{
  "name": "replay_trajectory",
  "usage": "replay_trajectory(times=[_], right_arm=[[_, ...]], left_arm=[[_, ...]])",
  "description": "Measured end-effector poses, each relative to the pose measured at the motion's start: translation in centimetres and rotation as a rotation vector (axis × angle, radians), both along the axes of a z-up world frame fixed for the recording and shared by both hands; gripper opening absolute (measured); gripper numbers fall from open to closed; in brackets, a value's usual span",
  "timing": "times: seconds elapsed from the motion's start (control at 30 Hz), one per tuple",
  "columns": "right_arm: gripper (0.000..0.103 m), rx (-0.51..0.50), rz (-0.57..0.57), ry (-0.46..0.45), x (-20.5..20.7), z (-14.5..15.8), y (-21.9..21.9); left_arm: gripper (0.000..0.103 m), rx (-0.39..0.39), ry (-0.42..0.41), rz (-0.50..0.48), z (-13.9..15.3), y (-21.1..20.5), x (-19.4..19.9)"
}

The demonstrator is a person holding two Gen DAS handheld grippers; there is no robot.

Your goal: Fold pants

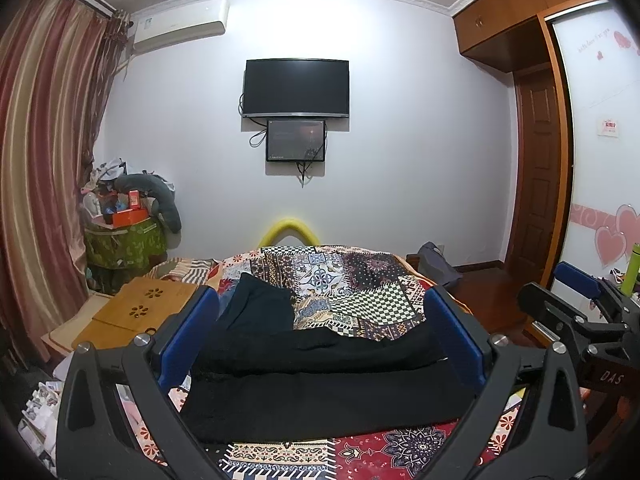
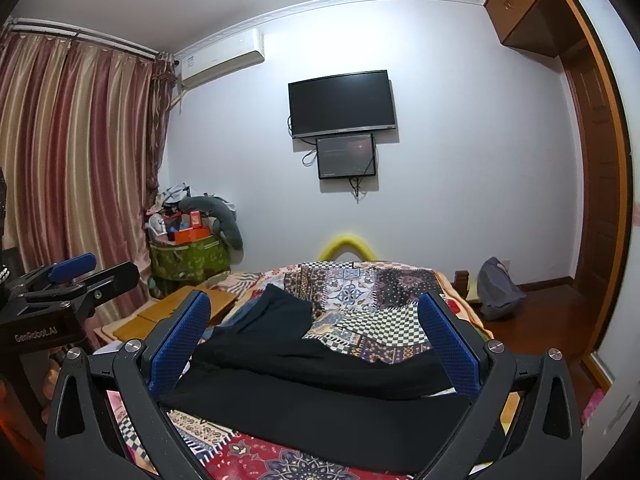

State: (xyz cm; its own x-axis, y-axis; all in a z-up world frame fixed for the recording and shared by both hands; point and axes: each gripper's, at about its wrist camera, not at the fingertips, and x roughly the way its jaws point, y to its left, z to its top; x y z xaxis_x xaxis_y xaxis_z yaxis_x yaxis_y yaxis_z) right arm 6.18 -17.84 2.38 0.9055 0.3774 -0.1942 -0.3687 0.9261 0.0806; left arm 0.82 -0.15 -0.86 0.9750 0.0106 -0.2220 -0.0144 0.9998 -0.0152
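Black pants [image 1: 320, 392] lie on the patterned bedspread [image 1: 360, 280], folded into a wide band across the near part of the bed, with one part running away to the far left [image 1: 260, 304]. My left gripper [image 1: 320, 320] is open and empty, held above the pants. My right gripper [image 2: 316, 336] is also open and empty, above the same pants [image 2: 320, 396]. The right gripper shows at the right edge of the left wrist view [image 1: 576, 300]. The left gripper shows at the left edge of the right wrist view [image 2: 76, 276].
A wooden lap desk [image 1: 140, 312] lies left of the bed. A cluttered green-draped stand [image 1: 124, 240] stands by the striped curtains [image 1: 44, 152]. A grey backpack [image 2: 500, 288] sits on the floor at right. A TV [image 1: 296, 88] hangs on the far wall. A wardrobe [image 1: 536, 168] stands right.
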Motion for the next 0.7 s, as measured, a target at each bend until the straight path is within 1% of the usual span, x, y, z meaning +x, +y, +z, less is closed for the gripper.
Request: replay_trajectory(times=[0.2, 0.7], right_arm=[[0.103, -0.001, -0.004, -0.001, 0.02, 0.14, -0.13], [0.103, -0.001, -0.005, -0.003, -0.11, 0.06, -0.06]], left_arm=[[0.103, 0.008, -0.007, -0.002, -0.08, -0.28, 0.00], [0.103, 0.000, -0.013, 0.003, -0.20, -0.01, -0.55]])
